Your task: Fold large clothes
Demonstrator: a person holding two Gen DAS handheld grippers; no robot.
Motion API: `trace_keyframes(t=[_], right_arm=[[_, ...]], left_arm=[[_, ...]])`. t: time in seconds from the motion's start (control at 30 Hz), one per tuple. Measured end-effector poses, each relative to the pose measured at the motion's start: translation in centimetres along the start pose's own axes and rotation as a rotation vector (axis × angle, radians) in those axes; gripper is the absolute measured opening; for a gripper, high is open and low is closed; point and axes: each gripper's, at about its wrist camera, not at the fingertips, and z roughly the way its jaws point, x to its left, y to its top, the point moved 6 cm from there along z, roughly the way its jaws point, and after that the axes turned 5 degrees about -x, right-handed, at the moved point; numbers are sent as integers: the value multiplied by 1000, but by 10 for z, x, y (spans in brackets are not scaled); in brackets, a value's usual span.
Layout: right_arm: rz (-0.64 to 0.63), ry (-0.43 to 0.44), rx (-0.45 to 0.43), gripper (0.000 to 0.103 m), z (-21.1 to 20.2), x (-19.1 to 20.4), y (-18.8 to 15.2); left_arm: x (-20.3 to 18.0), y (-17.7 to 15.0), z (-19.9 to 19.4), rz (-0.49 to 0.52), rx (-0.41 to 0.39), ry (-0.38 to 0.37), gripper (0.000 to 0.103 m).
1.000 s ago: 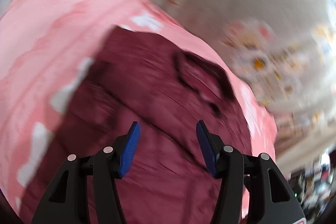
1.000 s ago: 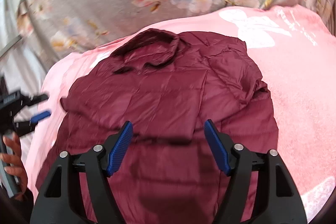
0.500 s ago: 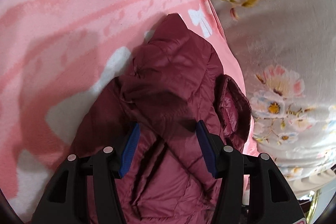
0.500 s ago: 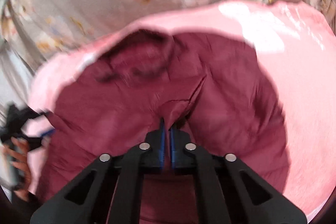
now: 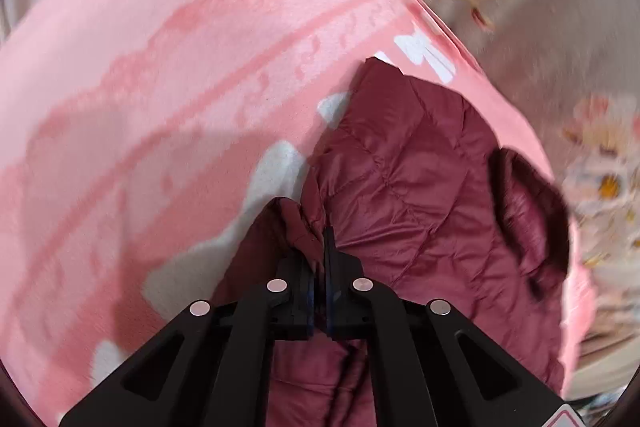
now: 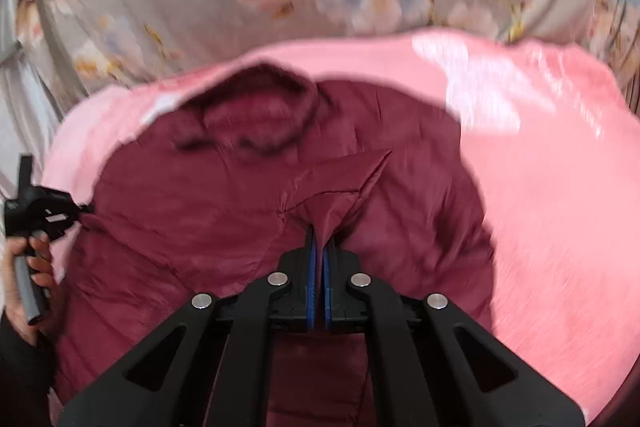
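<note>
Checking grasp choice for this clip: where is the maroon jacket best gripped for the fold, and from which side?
At raised ridges of fabric, from above. The right gripper pinches a tented fold mid-body of the maroon jacket; the left gripper pinches bunched cloth at its edge. It lies flat on the pink blanket, offering little else to bite.

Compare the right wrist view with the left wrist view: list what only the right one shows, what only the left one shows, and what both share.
Only the right wrist view: the person's left hand on the left gripper's handle, and the right gripper shut on a fold of jacket fabric.

Only the left wrist view: the left gripper's closed jaws from behind, pinching the jacket's edge, and the blanket's darker pink wavy band.

Both: the maroon quilted jacket with its collar, the pink blanket, and the grey floral fabric.
</note>
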Motion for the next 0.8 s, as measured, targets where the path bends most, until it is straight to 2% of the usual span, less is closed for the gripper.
trace_keyframes(t=[0.17,0.3,0.37,0.4,0.47,0.53,0.6,0.67,0.73,0.8], right_arm=[[21,-35,53,1,22,-8,-29],[17,-46,63,1,22,-8,-29],[42,-55,68,6,14,-11,-28],[60,-63,63,8,9,-14,-26],[100,-89,19,14,-13,-22,-19],[111,-96,-34,14,-32,-24,-10],[100,-53,-78,14,-46,-11,6],[77,14,-87,14,-47,14,21],[68,77,-82,14,-40,39,29],[39,122,-56,14,-24,66,32]], left_arm=[[-4,-11,1,119,-37,69,2],[-7,-19,1,213,-88,118,3],[-9,-23,-4,265,-98,162,8],[-8,-24,-8,279,-99,180,12],[-7,-30,-23,315,-102,196,13],[-6,-34,-46,350,-121,208,13],[-16,-33,-70,373,-154,190,13],[-40,-28,-90,384,-192,132,13],[-67,-27,-97,400,-202,66,13],[-93,-32,-91,420,-176,17,13]])
